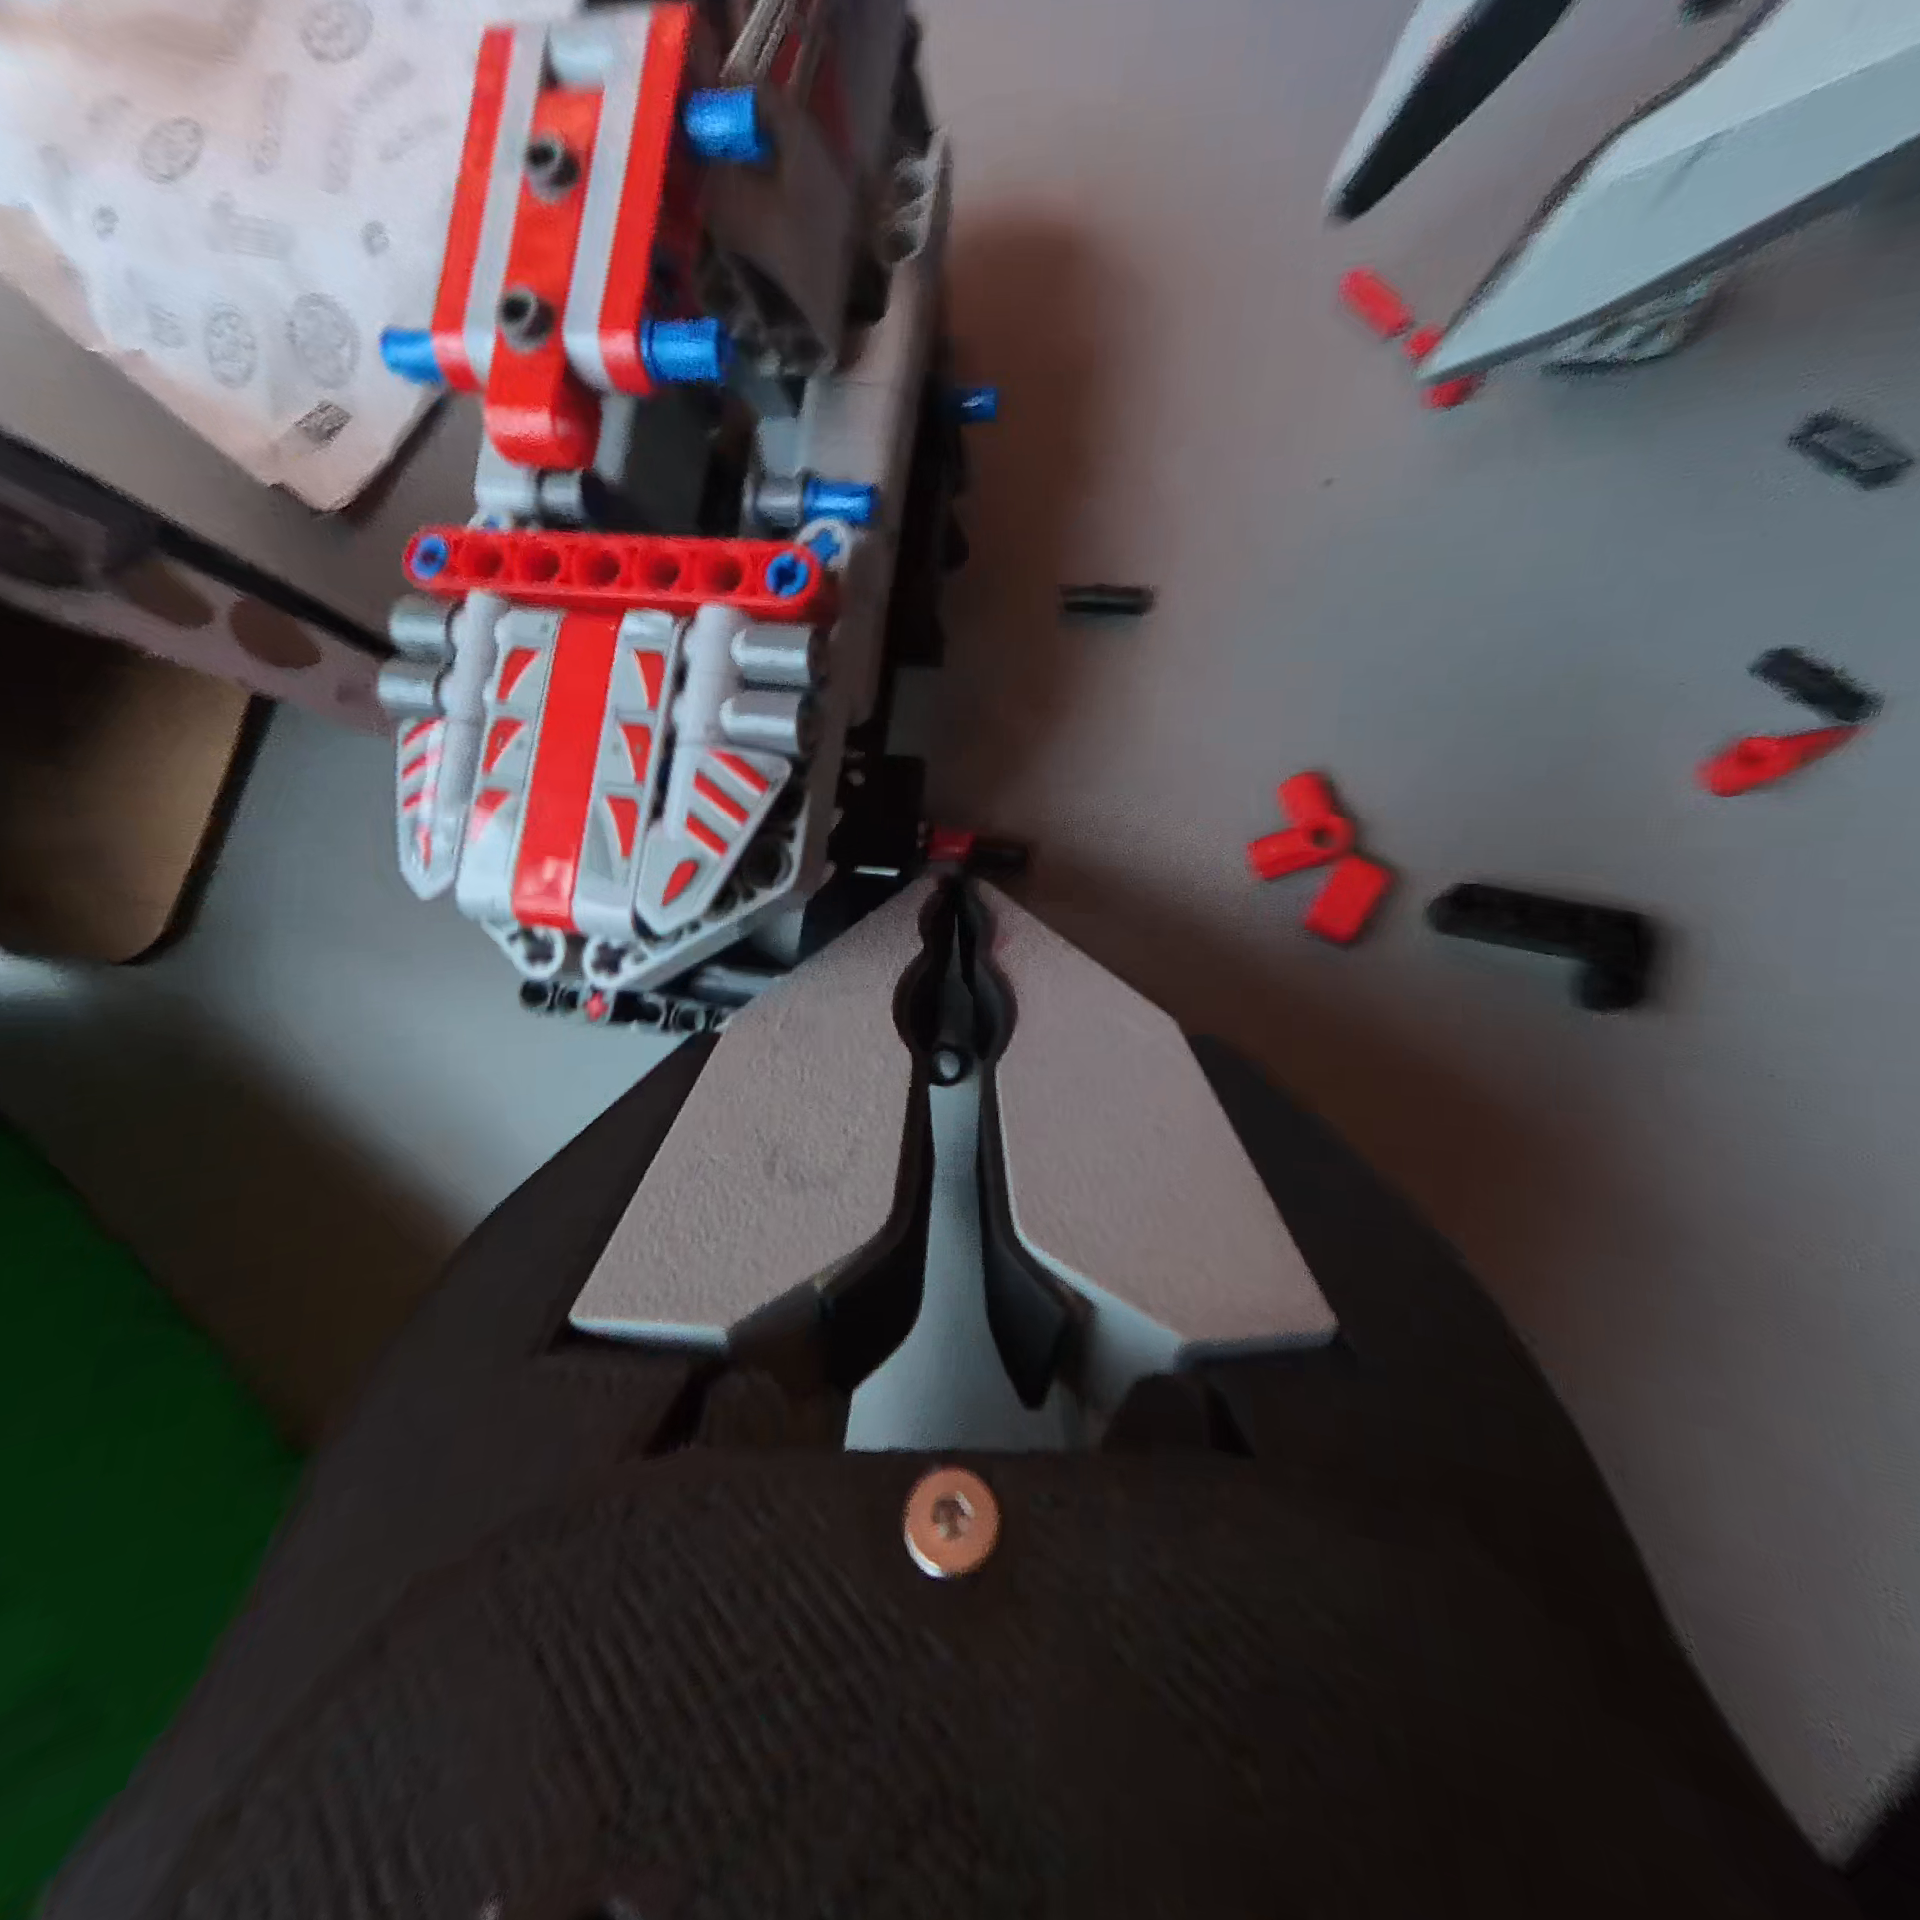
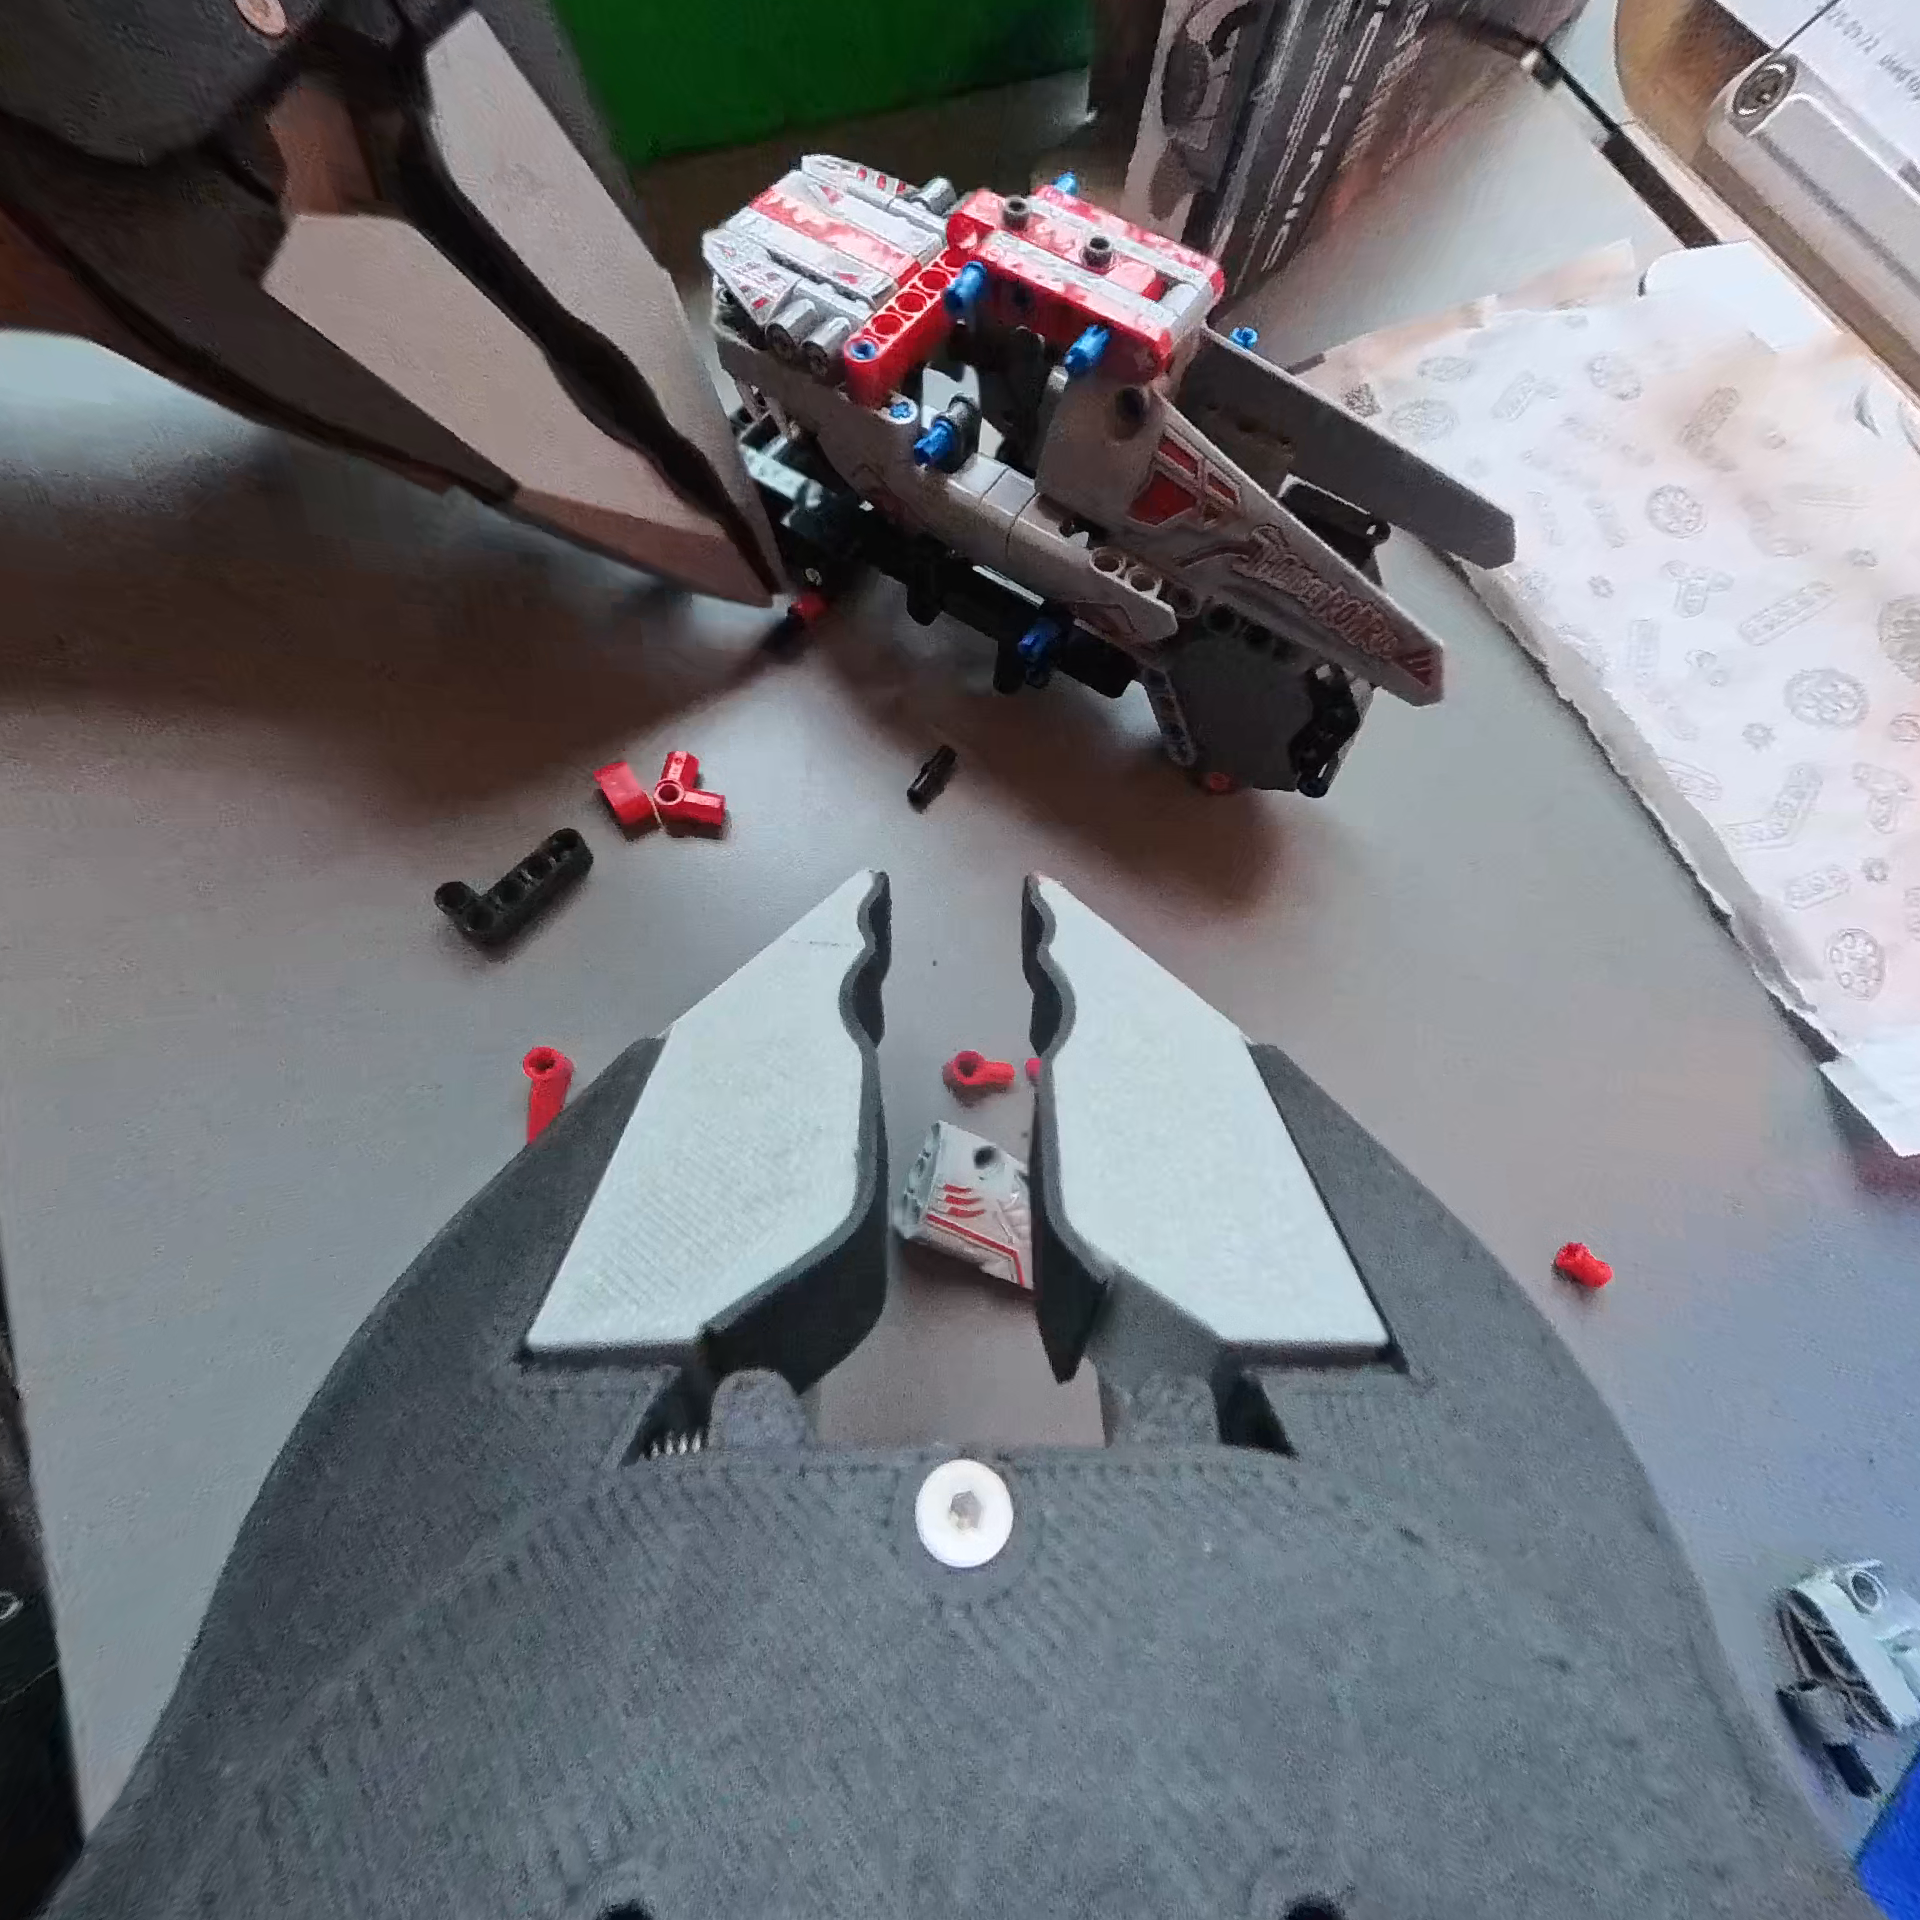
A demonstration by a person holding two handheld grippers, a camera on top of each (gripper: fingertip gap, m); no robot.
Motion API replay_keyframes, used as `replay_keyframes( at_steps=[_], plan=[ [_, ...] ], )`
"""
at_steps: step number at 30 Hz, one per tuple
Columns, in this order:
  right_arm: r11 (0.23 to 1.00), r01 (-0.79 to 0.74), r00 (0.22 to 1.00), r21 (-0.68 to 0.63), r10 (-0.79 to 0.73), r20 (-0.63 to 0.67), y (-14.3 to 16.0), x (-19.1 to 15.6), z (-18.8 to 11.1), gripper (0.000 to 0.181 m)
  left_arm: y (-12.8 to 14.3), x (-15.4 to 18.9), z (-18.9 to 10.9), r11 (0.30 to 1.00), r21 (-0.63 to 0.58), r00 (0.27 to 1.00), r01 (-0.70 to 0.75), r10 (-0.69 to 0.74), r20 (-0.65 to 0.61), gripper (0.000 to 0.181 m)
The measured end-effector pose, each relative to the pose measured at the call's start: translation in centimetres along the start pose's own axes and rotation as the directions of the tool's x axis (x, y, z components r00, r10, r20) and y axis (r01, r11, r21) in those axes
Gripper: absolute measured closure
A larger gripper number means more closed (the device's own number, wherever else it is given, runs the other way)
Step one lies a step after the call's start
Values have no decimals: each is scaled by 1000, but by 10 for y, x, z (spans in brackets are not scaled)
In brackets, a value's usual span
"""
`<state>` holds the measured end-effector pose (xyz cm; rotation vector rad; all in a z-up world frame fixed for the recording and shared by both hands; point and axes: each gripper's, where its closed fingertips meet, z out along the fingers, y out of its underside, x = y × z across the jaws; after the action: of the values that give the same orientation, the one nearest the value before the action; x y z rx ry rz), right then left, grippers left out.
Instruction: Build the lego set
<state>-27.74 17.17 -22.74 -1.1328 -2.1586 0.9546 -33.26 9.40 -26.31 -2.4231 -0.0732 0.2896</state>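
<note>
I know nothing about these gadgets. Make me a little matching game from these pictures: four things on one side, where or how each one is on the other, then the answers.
Things
1. left gripper
2. right gripper
3. black L-shaped beam
4. lego car

States or places
A. lying loose on the table beside a cluster of red connectors
B. open, over a small grey and red panel
C. shut on a thin black piece, tips at the car's front corner
D. standing in front of a dark box

Pairs: 1-C, 2-B, 3-A, 4-D
</note>
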Motion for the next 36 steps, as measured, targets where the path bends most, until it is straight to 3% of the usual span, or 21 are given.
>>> replay_keyframes(
  at_steps=[3, 10, 15, 21, 25, 36],
  plan=[
    [1000, 10, 1000, -10, -10, -1, 2, 0, 2, 160, 5, -23, 1, 1000, 1, 994, 1, -1, 110, 181],
    [1000, 15, 999, -1, -15, -31, 0, 6, -4, 159, 6, -18, -6, 1000, 1, 999, 23, -23, 30, 181],
    [1000, -18, 999, 11, 18, -40, 0, 12, -7, 159, -13, -11, -28, 998, 63, 1000, 5, -5, -7, 181],
    [998, -62, 996, 11, 62, -57, 3, 19, -7, 158, -39, -15, -51, 981, 189, 999, 40, -44, 21, 154],
    [987, -153, 988, 53, 154, -10, -2, 17, -7, 158, -49, -14, -55, 970, 242, 999, 24, -34, 37, 151],
    [985, -156, 988, 69, 155, 14, -4, 12, -3, 158, -39, -29, -52, 978, 205, 994, 24, -45, 98, 153]
  ],
)
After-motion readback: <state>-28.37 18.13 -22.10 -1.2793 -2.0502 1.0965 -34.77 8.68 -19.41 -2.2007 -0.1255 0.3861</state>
